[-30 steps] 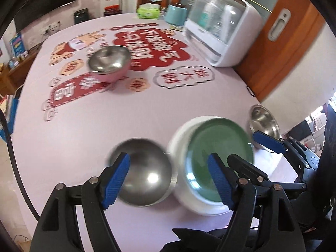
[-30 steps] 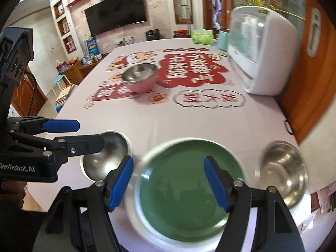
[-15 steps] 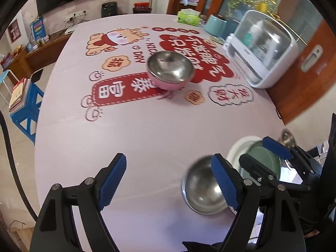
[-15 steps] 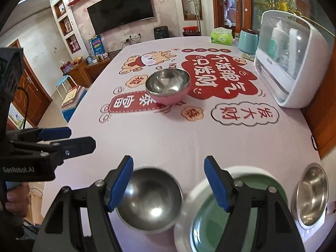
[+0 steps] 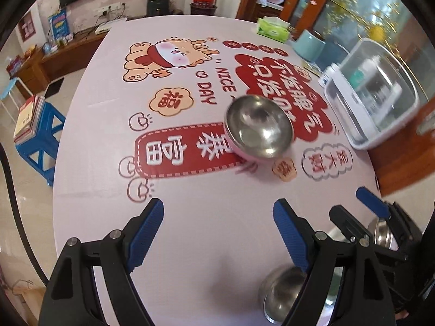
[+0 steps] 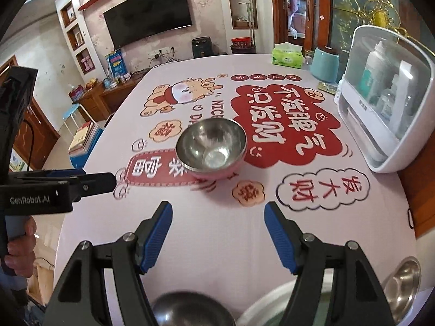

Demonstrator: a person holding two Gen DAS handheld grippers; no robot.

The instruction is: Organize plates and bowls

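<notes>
A steel bowl with a pink outside (image 5: 259, 129) (image 6: 212, 146) stands mid-table on the printed cloth. A plain steel bowl (image 5: 282, 293) (image 6: 190, 309) sits at the near edge, below and behind both grippers. Beside it lies a white plate (image 6: 269, 304) with a green plate on it, mostly hidden by my right gripper. A small steel bowl (image 6: 402, 282) (image 5: 382, 233) sits at the near right. My left gripper (image 5: 218, 233) is open and empty above bare cloth. My right gripper (image 6: 218, 233) is open and empty, short of the pink bowl.
A white lidded storage box (image 6: 386, 103) stands at the right edge. A teal canister (image 6: 325, 63) and a green tissue box (image 6: 286, 57) stand at the far end. The table's left edge drops to a blue stool (image 5: 38, 141) with books.
Both grippers have pulled back and risen from the near bowl and plates. The view now centres on the pink bowl, and the plain bowl and plates have slid to the bottom edge.
</notes>
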